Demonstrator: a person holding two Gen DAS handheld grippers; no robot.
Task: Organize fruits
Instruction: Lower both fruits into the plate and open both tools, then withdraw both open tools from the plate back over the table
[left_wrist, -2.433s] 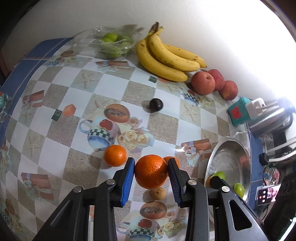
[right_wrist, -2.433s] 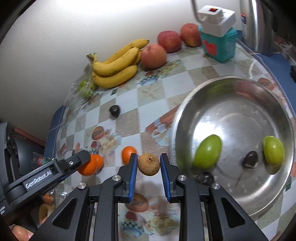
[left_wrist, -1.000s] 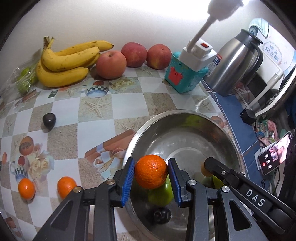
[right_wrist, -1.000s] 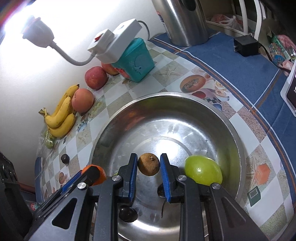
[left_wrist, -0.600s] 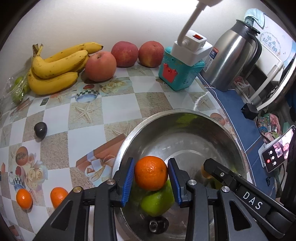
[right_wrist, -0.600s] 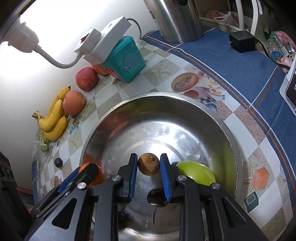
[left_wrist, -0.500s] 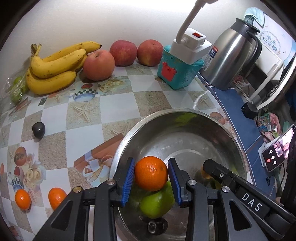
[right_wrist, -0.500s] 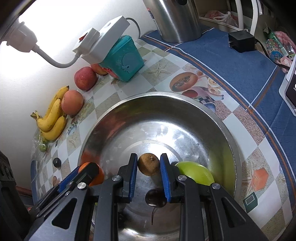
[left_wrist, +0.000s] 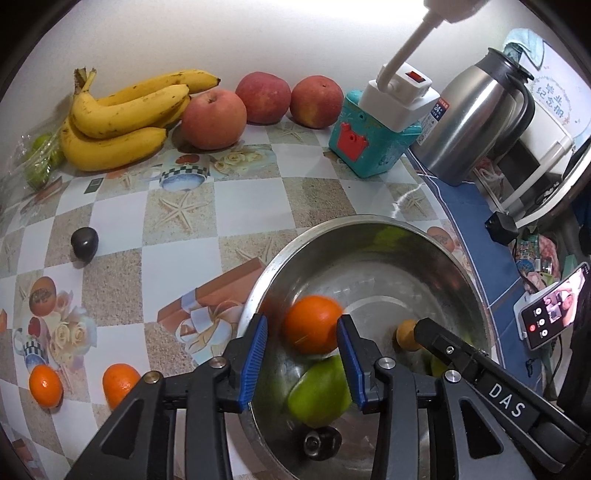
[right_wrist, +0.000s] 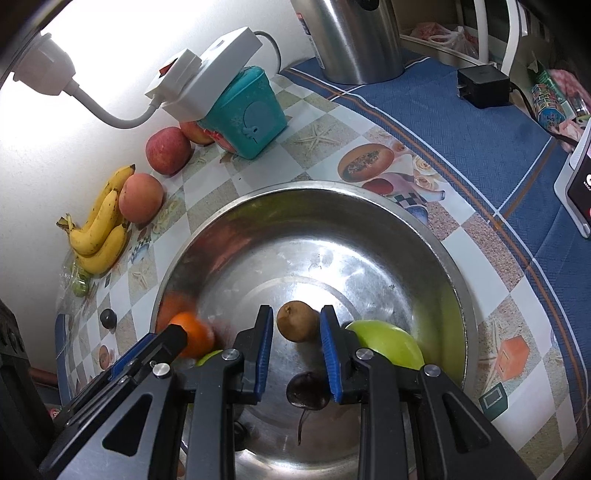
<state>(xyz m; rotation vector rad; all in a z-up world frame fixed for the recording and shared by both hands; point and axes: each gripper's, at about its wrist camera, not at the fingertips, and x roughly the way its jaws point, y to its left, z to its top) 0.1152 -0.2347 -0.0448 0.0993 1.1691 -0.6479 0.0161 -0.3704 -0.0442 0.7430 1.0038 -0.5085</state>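
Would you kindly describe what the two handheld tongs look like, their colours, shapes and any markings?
Both are matte black plastic frames with triangular cut-outs and silver screw heads. The left tongs and right tongs each end in two flat fingers faced with ribbed blue pads. White "DAS" lettering marks the right one's side. No cables or sleeves are visible.

Left gripper (left_wrist: 302, 345) over steel bowl (left_wrist: 480, 295), blue pads spread wide; orange (left_wrist: 313, 324) blurred between them, gap showing on left side, right side close to pad. Green fruit (left_wrist: 320, 391) and dark fruit (left_wrist: 319, 441) in bowl below. Right gripper finger (left_wrist: 461, 354) reaches in from right, small brown fruit (left_wrist: 406, 332) at its tip. Bowl near table's right edge. Two small oranges (left_wrist: 118, 382) at near left edge. Dark plum (left_wrist: 85, 242) left of centre. Bananas (left_wrist: 118, 122) and three apples (left_wrist: 214, 118) along far edge by wall; teal box (left_wrist: 369, 147) and steel kettle (left_wrist: 476, 118) at far right.
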